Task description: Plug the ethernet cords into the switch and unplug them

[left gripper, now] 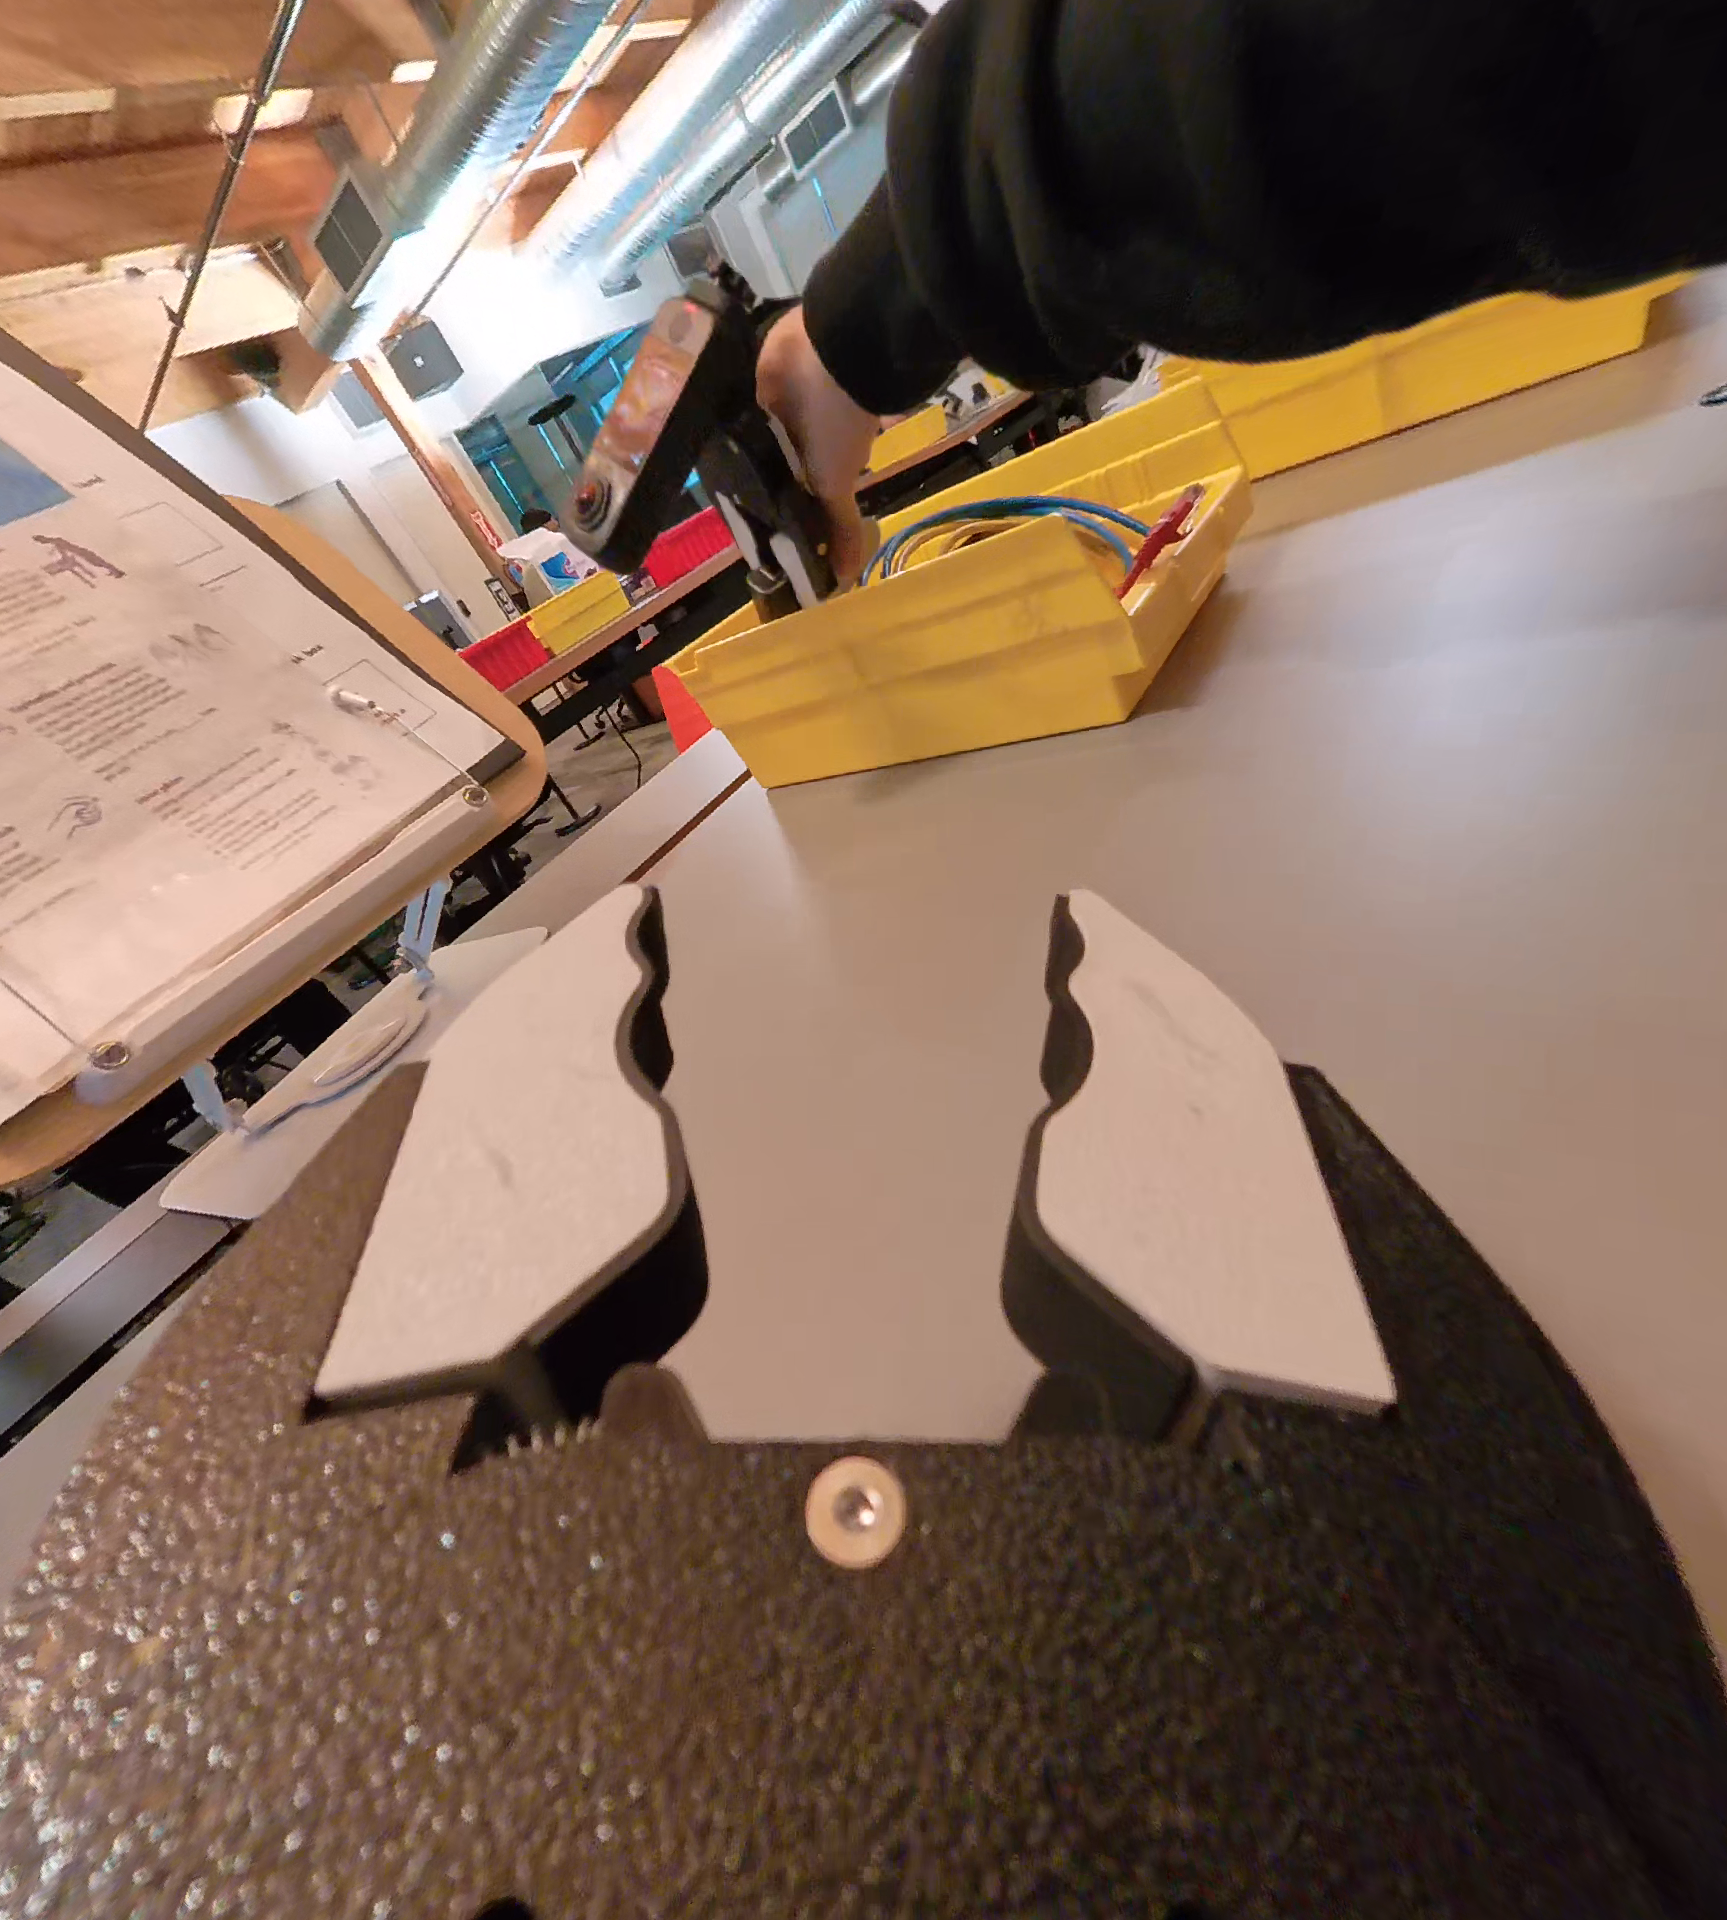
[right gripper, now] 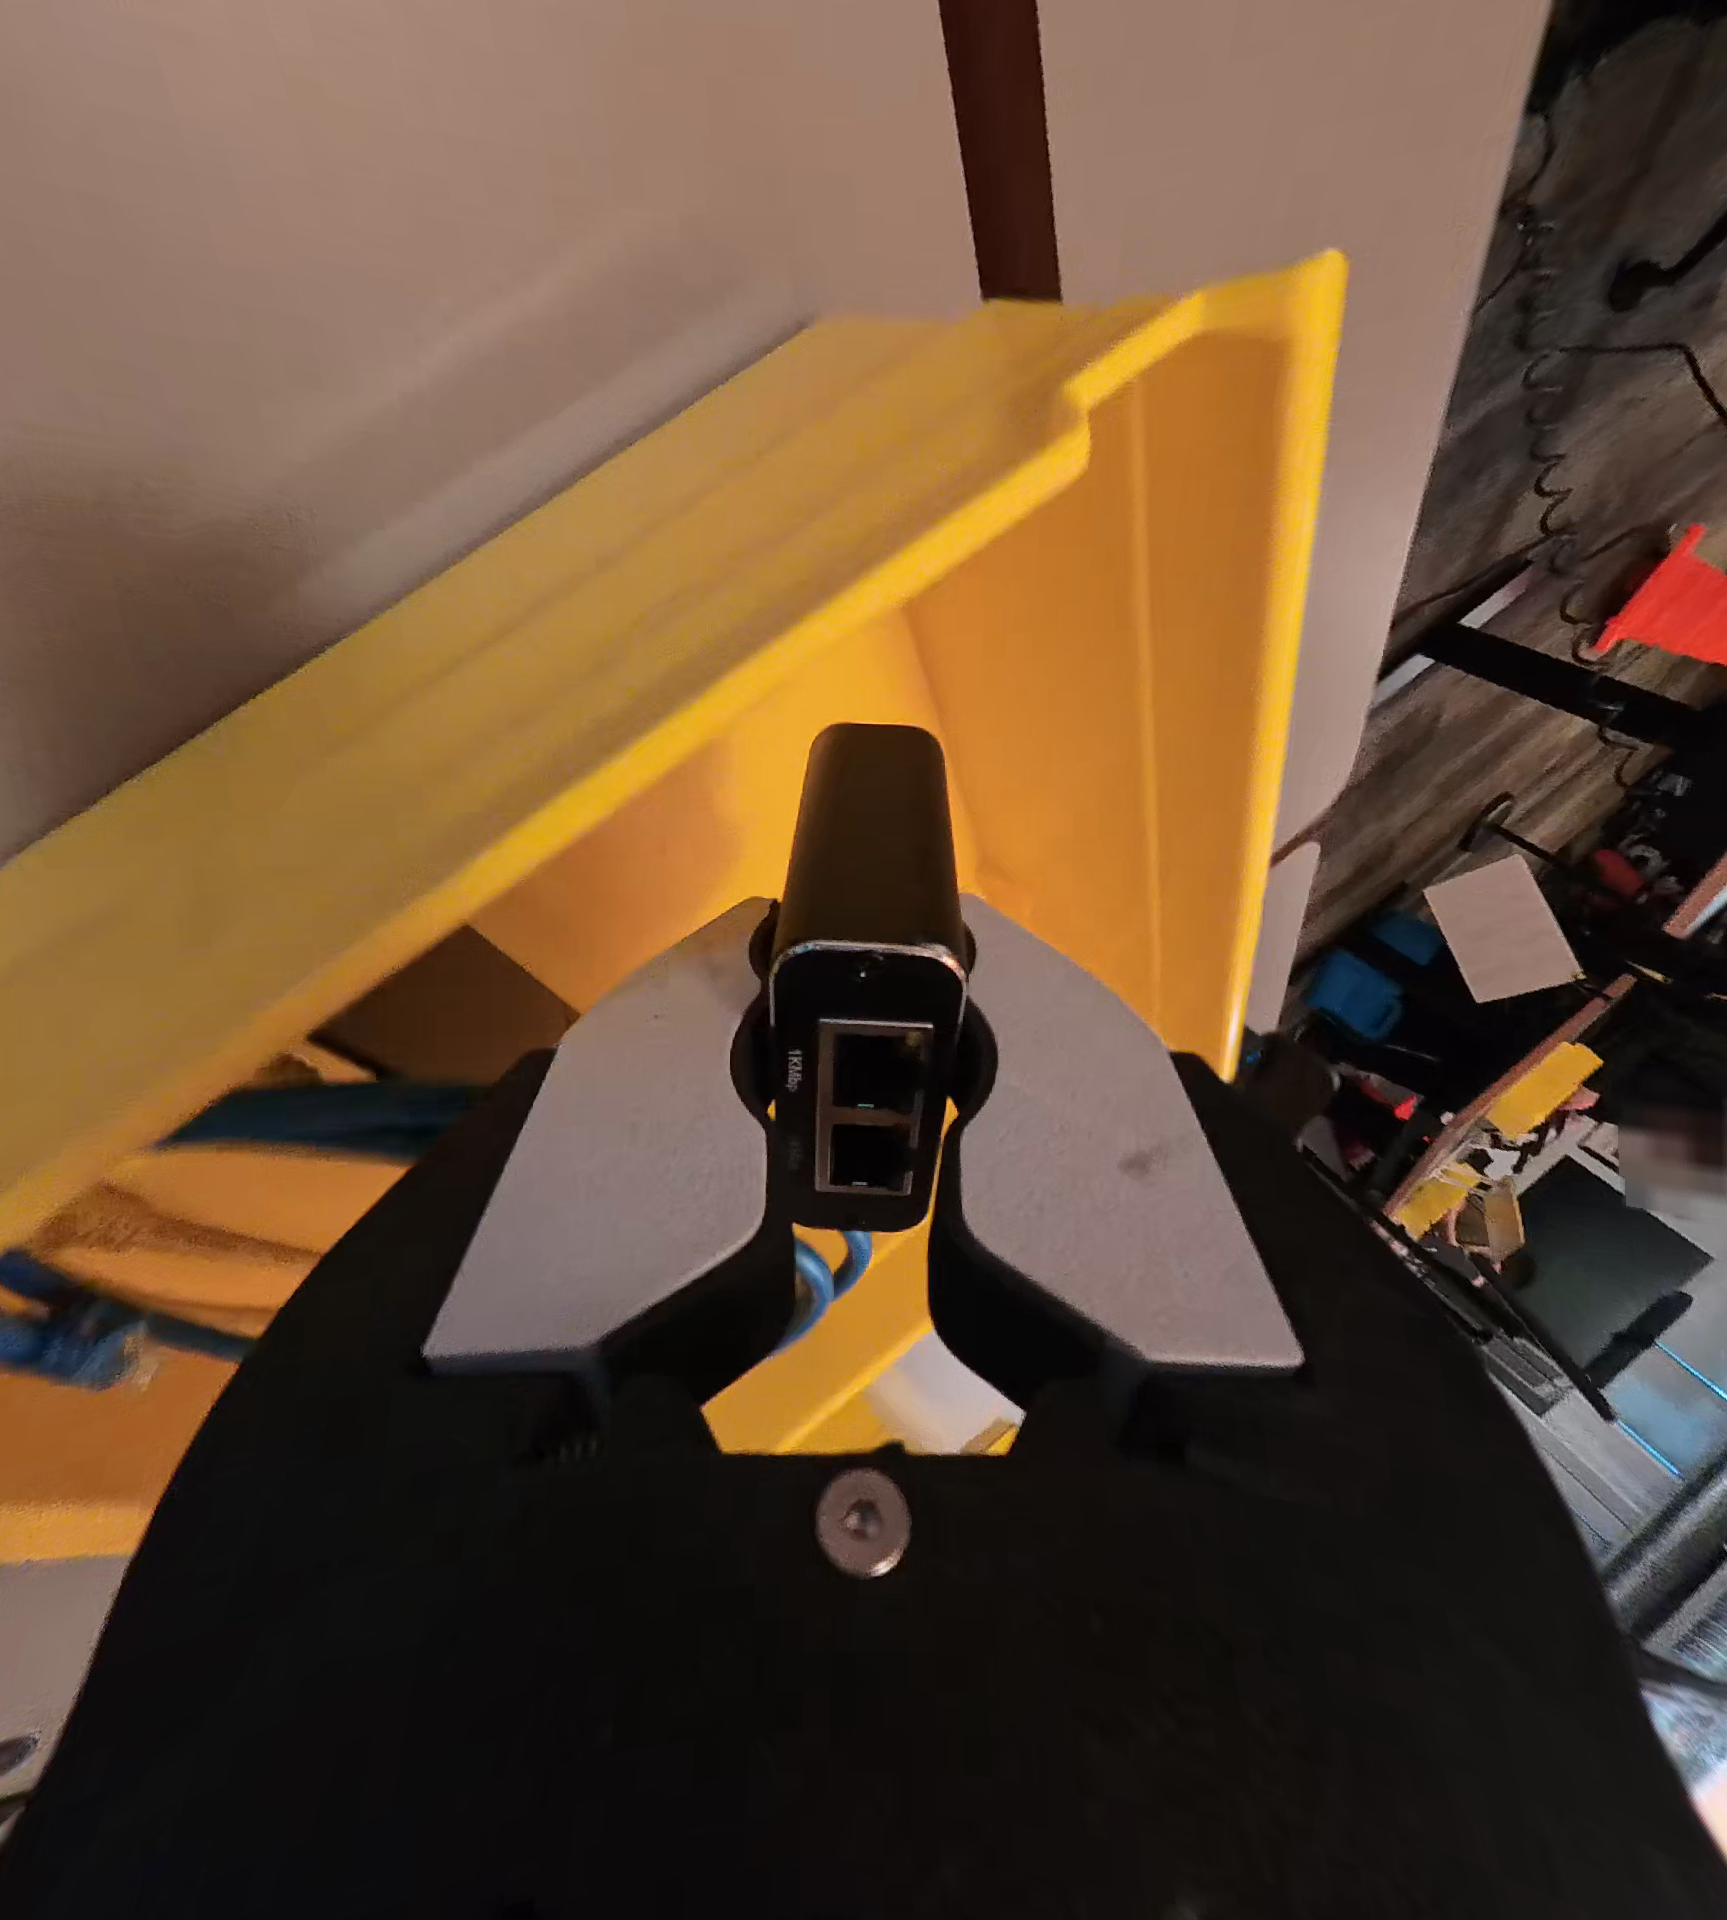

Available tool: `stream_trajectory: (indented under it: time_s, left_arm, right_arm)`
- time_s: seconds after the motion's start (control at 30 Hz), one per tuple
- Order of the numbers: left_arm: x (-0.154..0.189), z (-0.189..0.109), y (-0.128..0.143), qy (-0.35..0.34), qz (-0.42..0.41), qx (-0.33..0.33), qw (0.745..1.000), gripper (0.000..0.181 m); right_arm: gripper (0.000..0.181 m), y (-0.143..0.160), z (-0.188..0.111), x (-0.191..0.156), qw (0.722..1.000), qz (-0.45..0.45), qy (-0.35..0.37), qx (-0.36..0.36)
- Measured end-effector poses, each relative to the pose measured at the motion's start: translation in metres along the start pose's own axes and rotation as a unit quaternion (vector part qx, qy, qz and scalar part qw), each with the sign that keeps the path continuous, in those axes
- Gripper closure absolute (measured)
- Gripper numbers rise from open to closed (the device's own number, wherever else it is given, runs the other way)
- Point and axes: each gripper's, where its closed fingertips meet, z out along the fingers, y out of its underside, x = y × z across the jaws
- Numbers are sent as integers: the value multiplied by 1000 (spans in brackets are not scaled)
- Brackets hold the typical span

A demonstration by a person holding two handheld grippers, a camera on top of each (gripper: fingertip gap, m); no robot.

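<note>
The switch [right gripper: 864, 997], both ports empty, is clamped in the right claw [right gripper: 864, 1039] over the yellow bin [right gripper: 630, 644], blue cords [right gripper: 319, 1117] lie at 8 o'clock unplugged, and the left claw [left gripper: 854, 1039] is held wide and empty over the surface [left gripper: 1358, 779]; no plugging is judged done.

Bin [left gripper: 942, 665] sits on the worktop [left gripper: 1358, 831] at upper centre of the left wrist view, cords [left gripper: 994, 520] inside; document stand [left gripper: 163, 748] at left.

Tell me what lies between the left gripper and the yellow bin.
Only bare grey table, per the left wrist view, between the open left gripper and the yellow bin.
</note>
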Motion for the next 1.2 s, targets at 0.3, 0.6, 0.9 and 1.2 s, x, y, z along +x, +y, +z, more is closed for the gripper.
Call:
stream_trajectory:
  time_s: [0.3, 0.6, 0.9, 1.2]
  left_arm:
    - [-2, -3, 5, -26, 19, -14, 999, 112]
    - [-6, 13, 23, -51, 17, -86, 995, 113]
    - [12, 98, -8, -32, -215, -110, 970, 106]
    - [33, 252, -15, -59, -298, -185, 935, 77]
  right_arm:
    - [140, -10, -12, 10, 995, 55, -3, 78]
    - [115, 47, -101, -32, 953, 207, 75, 208]
    - [103, 108, -113, -144, 811, 460, 103, 345]
    - [100, 161, -119, -131, 675, 589, 142, 421]
